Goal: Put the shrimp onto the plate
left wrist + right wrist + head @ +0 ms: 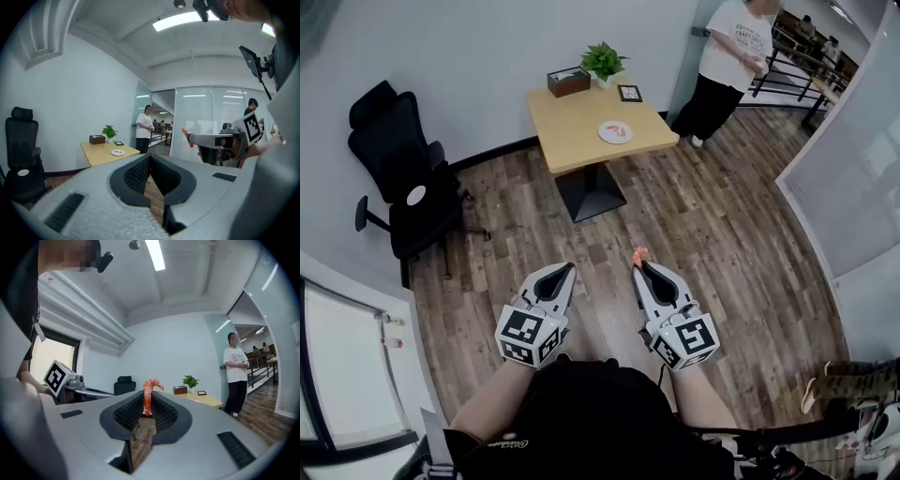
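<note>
An orange shrimp (149, 392) stands pinched between the tips of my right gripper (147, 404), which is shut on it; in the head view that shrimp (639, 254) pokes out past the right gripper (639, 267). My left gripper (569, 269) is shut with nothing in it, its jaws meeting at the tip (151, 159). Both are held over the wooden floor, well short of the table. The white plate (615, 132), with something red on it, lies on the far wooden table (581, 122); the plate (117, 152) also shows in the left gripper view.
A black office chair (403, 178) stands at the left wall. A potted plant (604, 62), a brown box (568, 82) and a small frame (629, 93) sit at the table's back. A person in a white shirt (727, 56) stands right of the table.
</note>
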Available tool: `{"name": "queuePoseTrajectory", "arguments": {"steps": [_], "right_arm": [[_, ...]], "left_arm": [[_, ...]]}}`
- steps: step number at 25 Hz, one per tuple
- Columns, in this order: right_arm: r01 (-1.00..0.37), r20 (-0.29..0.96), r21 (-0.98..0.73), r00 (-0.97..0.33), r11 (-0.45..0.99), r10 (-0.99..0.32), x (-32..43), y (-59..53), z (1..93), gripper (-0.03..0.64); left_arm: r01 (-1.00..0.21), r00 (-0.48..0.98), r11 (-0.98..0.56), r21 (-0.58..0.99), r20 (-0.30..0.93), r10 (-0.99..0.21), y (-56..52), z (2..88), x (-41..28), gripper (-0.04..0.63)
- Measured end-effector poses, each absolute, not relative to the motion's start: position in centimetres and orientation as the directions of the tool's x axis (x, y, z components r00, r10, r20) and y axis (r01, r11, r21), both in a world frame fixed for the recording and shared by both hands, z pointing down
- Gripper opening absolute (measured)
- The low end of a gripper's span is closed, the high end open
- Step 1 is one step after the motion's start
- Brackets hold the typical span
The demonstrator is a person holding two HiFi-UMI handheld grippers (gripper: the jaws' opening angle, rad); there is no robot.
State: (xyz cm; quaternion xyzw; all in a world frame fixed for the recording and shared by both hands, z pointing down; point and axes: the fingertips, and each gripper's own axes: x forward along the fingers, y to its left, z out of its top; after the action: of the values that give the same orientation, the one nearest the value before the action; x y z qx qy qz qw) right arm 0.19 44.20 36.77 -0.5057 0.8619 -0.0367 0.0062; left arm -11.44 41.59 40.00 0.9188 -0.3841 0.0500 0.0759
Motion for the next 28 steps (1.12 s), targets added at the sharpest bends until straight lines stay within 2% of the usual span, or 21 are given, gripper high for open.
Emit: {"name": "queuePoseTrajectory", "arguments": {"steps": [14, 28], "right_arm": [[-0.855, 0.032, -0.064, -0.517, 0.514, -0.856, 5.7, 44.2, 38.4, 0.048], [-0.847, 0.072, -0.052, -0.531, 0.529, -0.844, 5.5, 39.1, 39.4, 0.048]], "left_arm": [[-0.746, 0.665, -0.658, 0.098, 0.168, -0.728, 41.8, 40.7, -5.9, 0.001], [-0.758, 0.652, -0.638, 0.132, 0.186, -0.735, 37.0, 42.1, -6.1, 0.002]]}}
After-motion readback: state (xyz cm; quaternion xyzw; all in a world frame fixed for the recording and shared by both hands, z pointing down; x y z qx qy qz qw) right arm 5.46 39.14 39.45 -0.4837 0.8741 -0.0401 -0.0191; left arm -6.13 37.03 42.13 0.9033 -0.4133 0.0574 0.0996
